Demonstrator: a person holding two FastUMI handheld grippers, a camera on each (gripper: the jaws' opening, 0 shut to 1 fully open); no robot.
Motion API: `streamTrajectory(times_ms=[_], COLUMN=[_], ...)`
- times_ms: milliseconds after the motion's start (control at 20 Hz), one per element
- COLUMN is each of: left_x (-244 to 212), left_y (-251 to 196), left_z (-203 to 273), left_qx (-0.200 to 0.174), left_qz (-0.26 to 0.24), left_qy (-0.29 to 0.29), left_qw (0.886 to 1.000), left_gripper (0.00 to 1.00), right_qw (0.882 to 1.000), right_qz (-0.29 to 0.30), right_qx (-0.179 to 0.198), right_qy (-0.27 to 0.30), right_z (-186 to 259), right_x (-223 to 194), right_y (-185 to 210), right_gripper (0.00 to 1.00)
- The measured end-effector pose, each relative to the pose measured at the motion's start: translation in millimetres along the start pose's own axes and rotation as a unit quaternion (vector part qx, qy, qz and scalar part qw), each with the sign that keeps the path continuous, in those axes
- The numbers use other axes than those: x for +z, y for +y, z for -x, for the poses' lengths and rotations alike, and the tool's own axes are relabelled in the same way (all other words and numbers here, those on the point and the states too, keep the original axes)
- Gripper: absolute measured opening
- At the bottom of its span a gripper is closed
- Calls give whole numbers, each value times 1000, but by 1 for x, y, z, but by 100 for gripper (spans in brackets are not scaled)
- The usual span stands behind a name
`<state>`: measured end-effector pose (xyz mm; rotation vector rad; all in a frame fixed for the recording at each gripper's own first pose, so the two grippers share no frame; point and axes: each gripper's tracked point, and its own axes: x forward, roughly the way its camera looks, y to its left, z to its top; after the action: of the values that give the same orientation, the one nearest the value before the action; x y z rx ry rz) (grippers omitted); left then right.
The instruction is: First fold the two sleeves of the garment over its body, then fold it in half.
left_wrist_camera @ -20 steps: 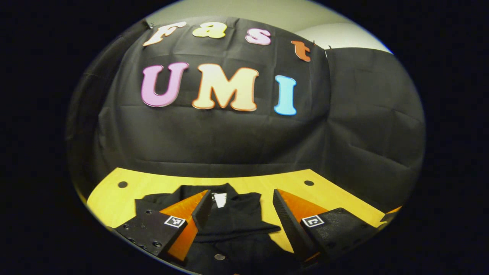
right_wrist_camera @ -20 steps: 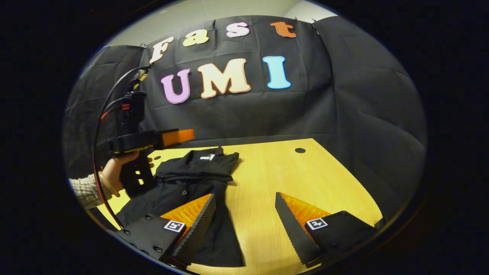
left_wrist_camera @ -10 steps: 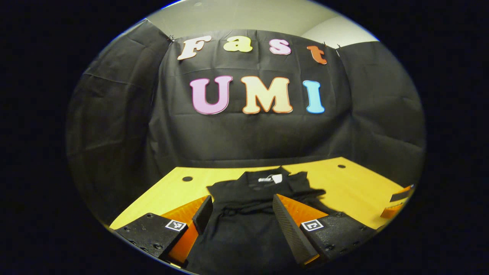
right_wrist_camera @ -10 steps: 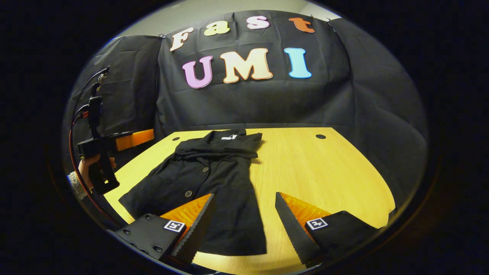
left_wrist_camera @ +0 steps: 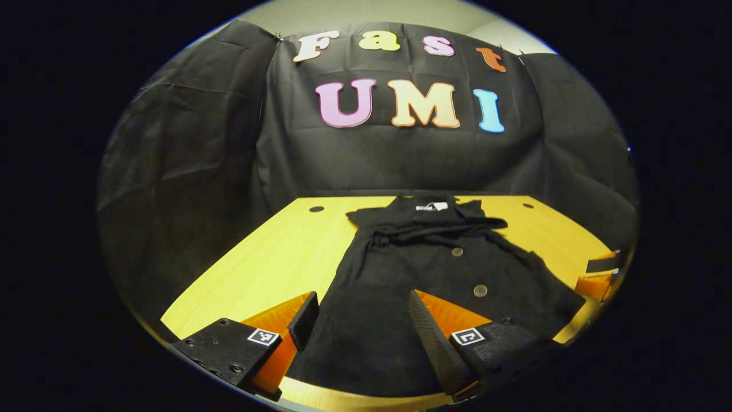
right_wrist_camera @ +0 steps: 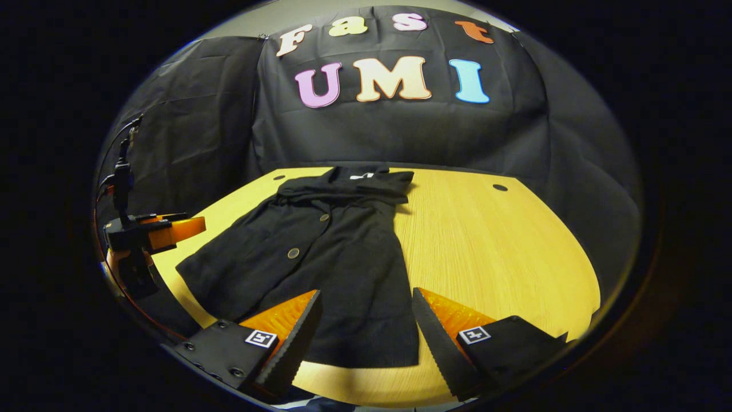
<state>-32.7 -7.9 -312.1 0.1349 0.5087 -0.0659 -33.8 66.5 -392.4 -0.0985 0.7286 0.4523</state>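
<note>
A black buttoned garment (left_wrist_camera: pixel 423 269) lies flat on the yellow table (left_wrist_camera: pixel 269 263), collar (left_wrist_camera: pixel 424 205) at the far end and hem toward me. Folded cloth lies in a band across the chest just below the collar. My left gripper (left_wrist_camera: pixel 363 326) is open above the hem at the table's near edge, with nothing between its fingers. In the right gripper view the garment (right_wrist_camera: pixel 331 257) spreads over the table's left half. My right gripper (right_wrist_camera: pixel 366 337) is open over the hem's right corner. The left gripper (right_wrist_camera: pixel 154 232) hangs off the table's left edge there, and the right gripper (left_wrist_camera: pixel 600 274) sits at the far right of the left gripper view.
Bare wood (right_wrist_camera: pixel 492 246) stretches to the right of the garment. Small dark holes (left_wrist_camera: pixel 316 209) (right_wrist_camera: pixel 500 187) mark the table's far corners. Black cloth walls close the booth behind and at both sides. The table's near edge (right_wrist_camera: pixel 366 389) runs just under the fingers.
Both grippers have drawn back from the collar end to the near edge of the table, so the whole garment now shows. Both stayed open and empty.
</note>
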Motion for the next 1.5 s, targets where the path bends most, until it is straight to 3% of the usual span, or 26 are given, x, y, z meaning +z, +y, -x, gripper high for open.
streamTrajectory(times_ms=[450,750,1000,1250,1350,1450,1500], left_x=[-85,-94,-94,-91,-89,-88,-89], left_y=[4,7,4,-2,-4,-4,-4], left_z=[22,17,15,18,16,16,17], left_qx=[9,18,4,-3,-6,-8,-10], left_qz=[-13,-6,-10,13,6,12,13], left_qy=[91,101,96,99,101,105,109], left_qw=[996,995,995,995,995,994,994], left_gripper=[95,96,94,88,82,82,81], right_qw=[999,998,999,999,998,998,998], right_qz=[-8,6,6,6,6,8,8], right_qx=[-6,-9,-6,3,11,13,16], right_qy=[41,54,51,53,56,57,57], right_z=[-11,-14,-11,-12,-10,-11,-8], right_x=[-39,-50,-51,-50,-50,-49,-50], right_y=[-10,-3,-3,0,4,5,8], right_gripper=[99,99,99,75,76,60,58])
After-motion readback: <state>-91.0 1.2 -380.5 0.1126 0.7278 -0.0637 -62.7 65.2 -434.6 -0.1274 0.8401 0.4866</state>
